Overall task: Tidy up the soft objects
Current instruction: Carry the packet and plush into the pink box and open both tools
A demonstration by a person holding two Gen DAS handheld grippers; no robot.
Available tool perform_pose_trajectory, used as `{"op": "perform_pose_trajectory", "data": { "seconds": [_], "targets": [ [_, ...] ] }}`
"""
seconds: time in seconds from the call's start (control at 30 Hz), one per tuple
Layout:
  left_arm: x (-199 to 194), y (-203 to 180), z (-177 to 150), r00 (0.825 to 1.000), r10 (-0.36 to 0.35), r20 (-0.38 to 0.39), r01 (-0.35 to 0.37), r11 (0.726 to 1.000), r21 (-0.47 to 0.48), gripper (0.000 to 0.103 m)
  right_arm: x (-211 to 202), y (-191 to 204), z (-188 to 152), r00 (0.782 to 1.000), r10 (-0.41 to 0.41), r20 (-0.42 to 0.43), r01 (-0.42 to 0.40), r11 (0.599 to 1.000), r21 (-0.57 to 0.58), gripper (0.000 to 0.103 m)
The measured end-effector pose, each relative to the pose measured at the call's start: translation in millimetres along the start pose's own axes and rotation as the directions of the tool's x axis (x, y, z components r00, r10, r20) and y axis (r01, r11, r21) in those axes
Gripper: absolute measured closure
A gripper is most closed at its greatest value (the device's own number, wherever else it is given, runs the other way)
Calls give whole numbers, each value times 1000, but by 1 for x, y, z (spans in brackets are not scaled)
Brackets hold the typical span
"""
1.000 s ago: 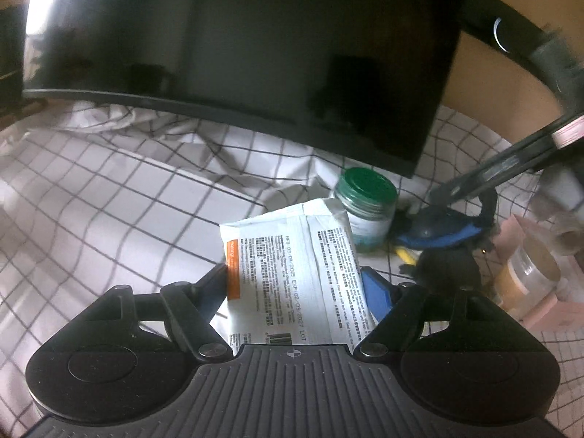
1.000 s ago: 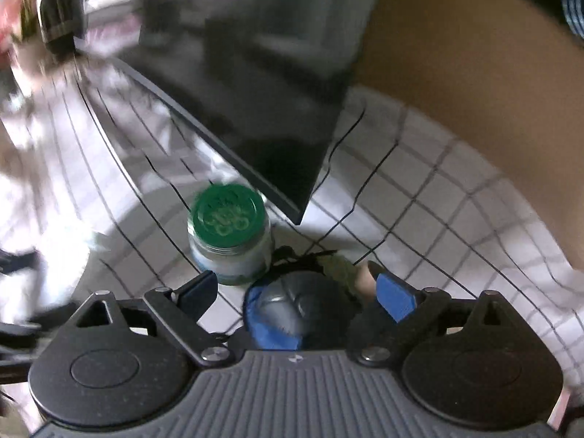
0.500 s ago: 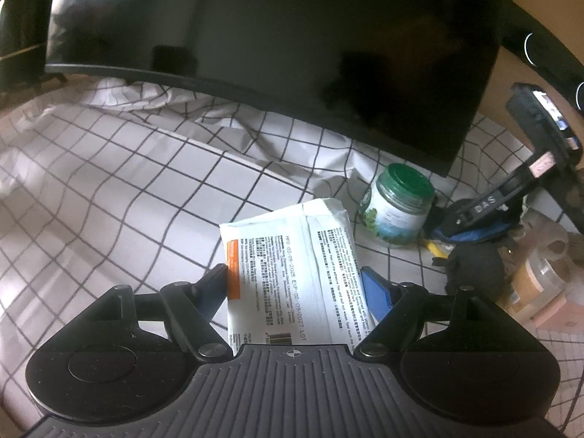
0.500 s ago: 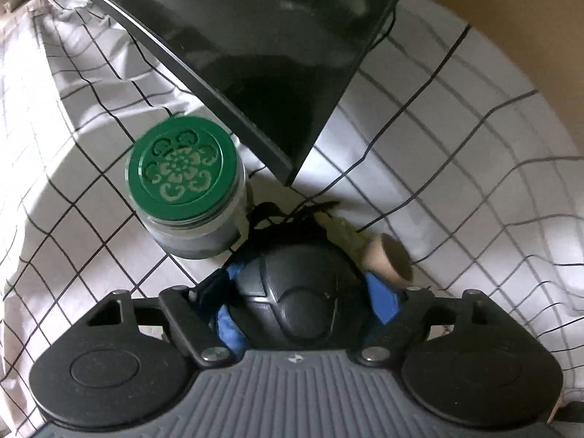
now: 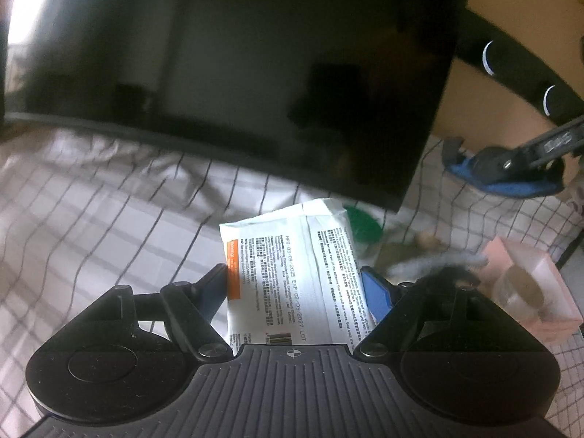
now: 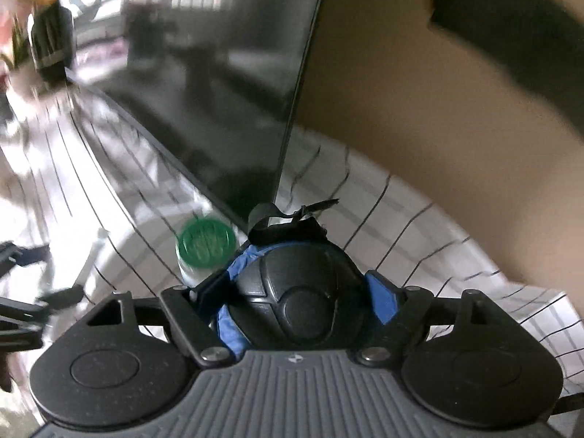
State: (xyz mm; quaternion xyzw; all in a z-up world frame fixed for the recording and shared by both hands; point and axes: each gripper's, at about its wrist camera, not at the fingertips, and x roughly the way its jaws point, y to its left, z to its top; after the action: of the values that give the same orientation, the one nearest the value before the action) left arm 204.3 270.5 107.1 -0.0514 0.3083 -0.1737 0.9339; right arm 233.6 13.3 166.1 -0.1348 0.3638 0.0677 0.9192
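A white printed packet (image 5: 277,244) with an orange stripe sits between the fingers of my left gripper (image 5: 295,275), which is shut on it above the checked cloth (image 5: 91,219). My right gripper (image 6: 295,284) is shut on a soft black-and-blue padded thing (image 6: 303,266) with a black strap at its far end, held up off the cloth. In the left wrist view that padded thing (image 5: 511,184) hangs in the air at the upper right, clamped in the right gripper (image 5: 507,164).
A large black monitor (image 5: 237,73) stands on the cloth just behind. A green-lidded jar (image 6: 204,242) sits by the monitor's corner. A pink box (image 5: 536,292) with a clear roll on it lies at the right, with small blurred items beside it.
The right gripper's jaws came in onto the padded thing, then lifted it off the cloth, away from the jar. The left gripper rose a little with the packet.
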Motion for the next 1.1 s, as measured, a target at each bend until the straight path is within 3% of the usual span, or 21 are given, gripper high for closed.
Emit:
{"op": "perform_pose_trajectory", "data": {
  "seconds": [0.3,0.53,0.7,0.83,0.93,1.1],
  "targets": [
    [-6,-54,37,995,-48,84,41,996,81,21,-91,-52,-6,974,-30,224,8,995,95,23],
    [1,-142,54,977,-187,100,167,969,183,21,-133,-121,-49,957,-115,265,49,968,245,23],
    [20,-223,49,947,-319,30,302,920,249,21,-148,-177,-97,951,-199,237,95,917,387,23],
    [39,-285,35,913,-403,-57,401,868,294,21,-156,-203,-137,923,-320,215,192,866,462,23],
    [58,-322,21,901,-418,-114,432,846,311,21,-158,-213,-163,903,-378,206,245,843,478,23],
    [91,-364,-6,891,-409,-197,453,839,302,21,-144,-217,-187,892,-406,198,265,826,498,23]
  ]
}}
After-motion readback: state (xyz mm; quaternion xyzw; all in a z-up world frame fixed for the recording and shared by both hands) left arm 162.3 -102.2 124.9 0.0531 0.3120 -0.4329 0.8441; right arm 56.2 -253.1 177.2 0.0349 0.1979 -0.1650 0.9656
